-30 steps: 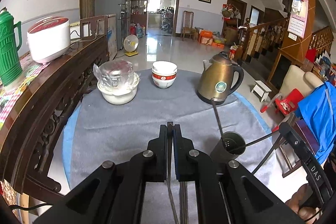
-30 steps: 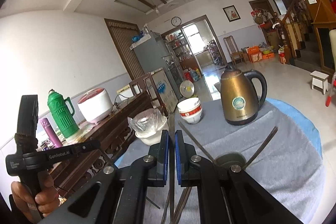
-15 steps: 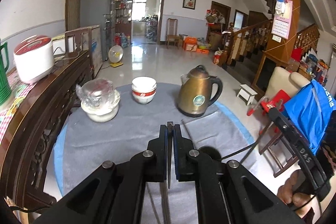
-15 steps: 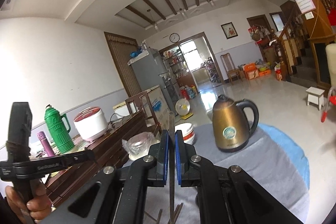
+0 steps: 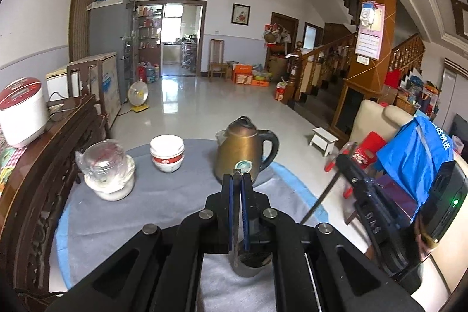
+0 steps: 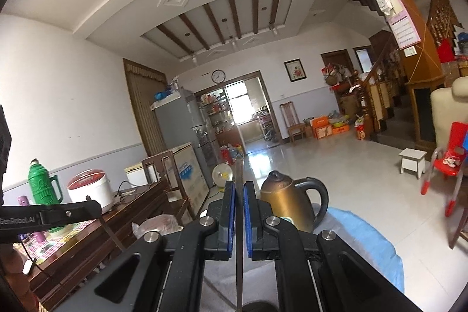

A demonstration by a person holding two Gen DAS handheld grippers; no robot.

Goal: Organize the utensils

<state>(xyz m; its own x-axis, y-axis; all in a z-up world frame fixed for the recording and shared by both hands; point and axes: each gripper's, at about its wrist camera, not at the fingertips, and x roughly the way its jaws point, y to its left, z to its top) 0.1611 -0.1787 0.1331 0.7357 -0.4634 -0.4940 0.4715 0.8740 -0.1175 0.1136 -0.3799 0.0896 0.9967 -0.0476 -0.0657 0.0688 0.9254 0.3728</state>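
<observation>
My left gripper (image 5: 237, 180) is shut on a thin dark chopstick (image 5: 235, 241) that hangs down between the pads, its lower end over a dark round utensil holder (image 5: 251, 265) on the grey tablecloth. My right gripper (image 6: 239, 186) is shut on another chopstick (image 6: 239, 253) that stands nearly upright, its lower end above the holder's rim (image 6: 257, 306). The right gripper also shows in the left wrist view (image 5: 355, 174), with its chopstick (image 5: 321, 198) slanting down towards the table. The left gripper's body shows at the left edge of the right wrist view (image 6: 46, 217).
On the grey cloth (image 5: 175, 195) stand a brass kettle (image 5: 242, 154), stacked red-and-white bowls (image 5: 167, 152) and a plastic-wrapped bowl (image 5: 106, 174). A carved wooden sideboard (image 5: 38, 180) with a rice cooker (image 5: 22, 110) runs along the left. A chair with a blue cloth (image 5: 415, 163) is at the right.
Both grippers have risen and tilted up, each lifting its chopstick to a near-upright stand over the holder. The chopsticks that leaned out of the holder are no longer seen.
</observation>
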